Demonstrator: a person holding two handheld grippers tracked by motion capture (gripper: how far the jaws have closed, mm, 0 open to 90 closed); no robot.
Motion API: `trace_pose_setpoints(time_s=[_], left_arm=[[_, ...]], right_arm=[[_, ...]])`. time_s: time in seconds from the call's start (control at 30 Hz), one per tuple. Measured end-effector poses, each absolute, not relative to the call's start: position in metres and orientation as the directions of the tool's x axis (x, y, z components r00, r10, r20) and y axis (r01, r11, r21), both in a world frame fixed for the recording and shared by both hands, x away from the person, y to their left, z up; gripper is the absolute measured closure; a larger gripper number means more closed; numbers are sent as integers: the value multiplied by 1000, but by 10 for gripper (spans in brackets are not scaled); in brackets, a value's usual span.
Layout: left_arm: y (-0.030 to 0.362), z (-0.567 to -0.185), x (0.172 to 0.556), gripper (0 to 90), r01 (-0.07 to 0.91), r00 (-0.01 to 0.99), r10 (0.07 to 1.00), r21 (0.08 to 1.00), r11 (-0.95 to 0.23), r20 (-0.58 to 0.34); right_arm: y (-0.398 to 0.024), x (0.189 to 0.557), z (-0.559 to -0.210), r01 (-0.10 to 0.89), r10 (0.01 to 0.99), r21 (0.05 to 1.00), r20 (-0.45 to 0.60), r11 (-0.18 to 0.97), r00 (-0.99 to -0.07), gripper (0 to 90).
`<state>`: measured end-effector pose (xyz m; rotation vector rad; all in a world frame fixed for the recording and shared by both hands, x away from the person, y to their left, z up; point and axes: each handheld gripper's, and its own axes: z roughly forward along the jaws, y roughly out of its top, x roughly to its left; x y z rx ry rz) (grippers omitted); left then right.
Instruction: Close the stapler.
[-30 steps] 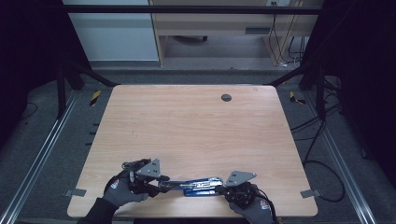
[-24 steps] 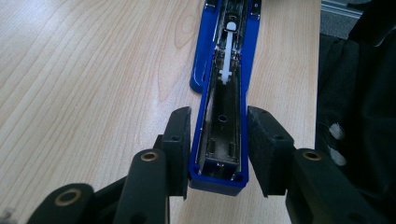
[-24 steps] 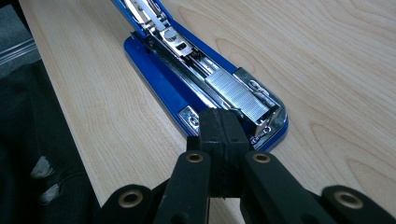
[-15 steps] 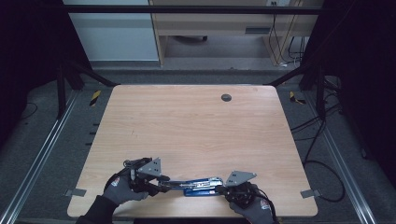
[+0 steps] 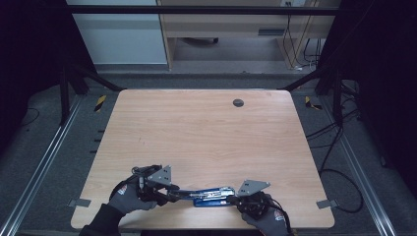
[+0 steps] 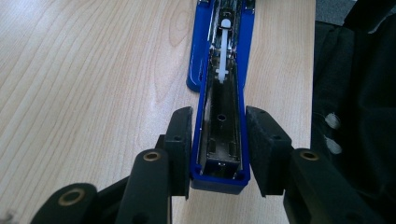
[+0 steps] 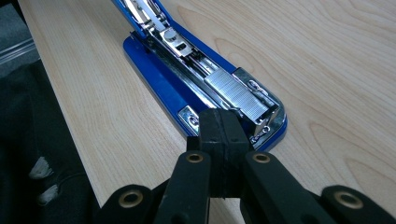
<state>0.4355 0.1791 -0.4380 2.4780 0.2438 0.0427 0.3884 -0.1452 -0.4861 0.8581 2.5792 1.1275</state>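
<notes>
Nothing much has shifted since the earlier frame: both your hands sit where they were at the near edge of the table, and the blue stapler lies between them as before.

From the high view, your left gripper meets one end of the stapler and your right gripper the other. Apart from a dark round grommet well away near the far edge, the tabletop around you is bare, so nothing blocks your hands.

In the left gripper view, your left gripper has the stapler's flipped-open top arm between its pads. The left pad looks to be touching the blue side; the right one stands just beside it, so I can't say for certain the grip is firm.

In the right gripper view, your right gripper is closed on itself with nothing inside, its tip pressing on the front of the stapler's base. A strip of staples already sits in the open magazine channel.

Loading looks done; I judge you still have to swing the top arm down and click it shut.
</notes>
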Motion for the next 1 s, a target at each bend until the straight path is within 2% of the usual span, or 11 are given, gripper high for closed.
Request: trace_pose_setpoints(time_s=[0.37,0.73,1.0], left_arm=[[180,-439,435,633,169,982,188,615,-770,-34],[181,-439,435,632,167,982,189,617,-769,-30],[181,-439,435,632,169,981,190,619,-767,-32]], right_arm=[[-140,389,-465,376,562,808,67,454,-824,900],[-93,394,-450,333,495,845,95,419,-864,900],[-68,401,-453,345,494,849,117,400,-861,900]])
